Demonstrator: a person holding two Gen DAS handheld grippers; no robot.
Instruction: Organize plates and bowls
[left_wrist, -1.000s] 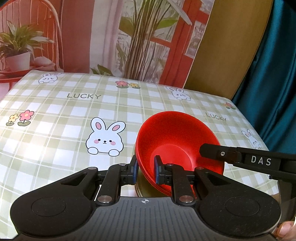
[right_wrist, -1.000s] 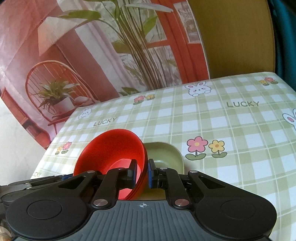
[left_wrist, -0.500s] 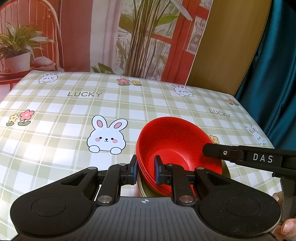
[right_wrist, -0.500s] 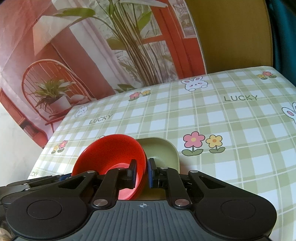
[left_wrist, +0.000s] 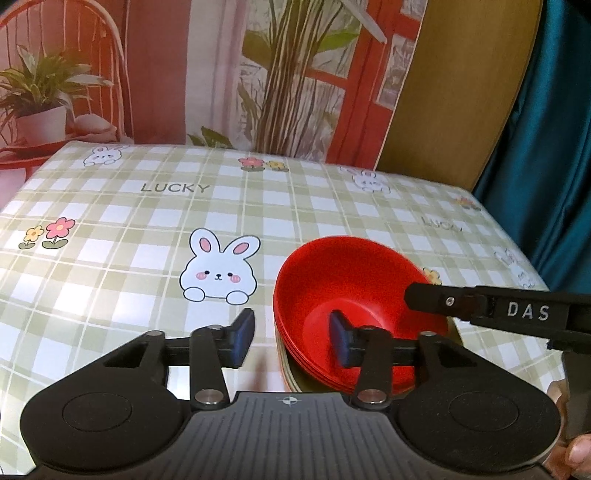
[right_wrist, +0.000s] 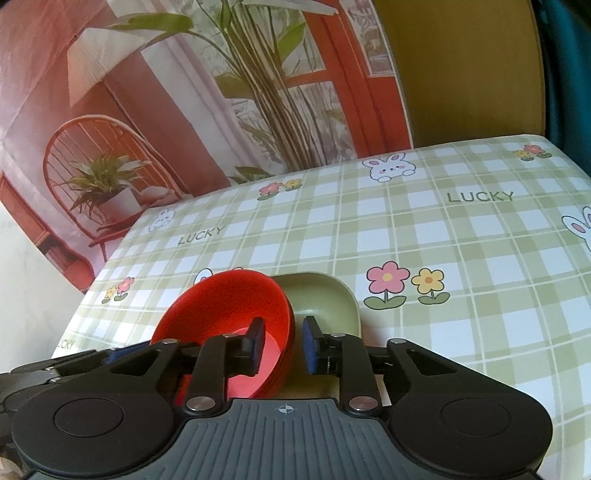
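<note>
A stack of red bowls (left_wrist: 354, 288) rests on a pale green square plate (right_wrist: 325, 301) on the table. In the left wrist view my left gripper (left_wrist: 291, 341) is open, its jaws straddling the near left rim of the bowls without touching. In the right wrist view my right gripper (right_wrist: 282, 343) is open, its jaws on either side of the bowls' (right_wrist: 229, 306) right rim. The right gripper's finger also shows in the left wrist view (left_wrist: 480, 308), over the bowls' right edge. Only a sliver of the plate (left_wrist: 291, 376) shows under the bowls there.
The table wears a green-checked cloth (left_wrist: 147, 229) with rabbits, flowers and "LUCKY" print. A printed backdrop (left_wrist: 258, 74) hangs behind the far edge, and a teal curtain (left_wrist: 554, 147) hangs at the right. My hand (left_wrist: 576, 450) shows at the lower right.
Both grippers have opened and let go of the red bowls' rim. The bowls came down and now sit level on the green plate.
</note>
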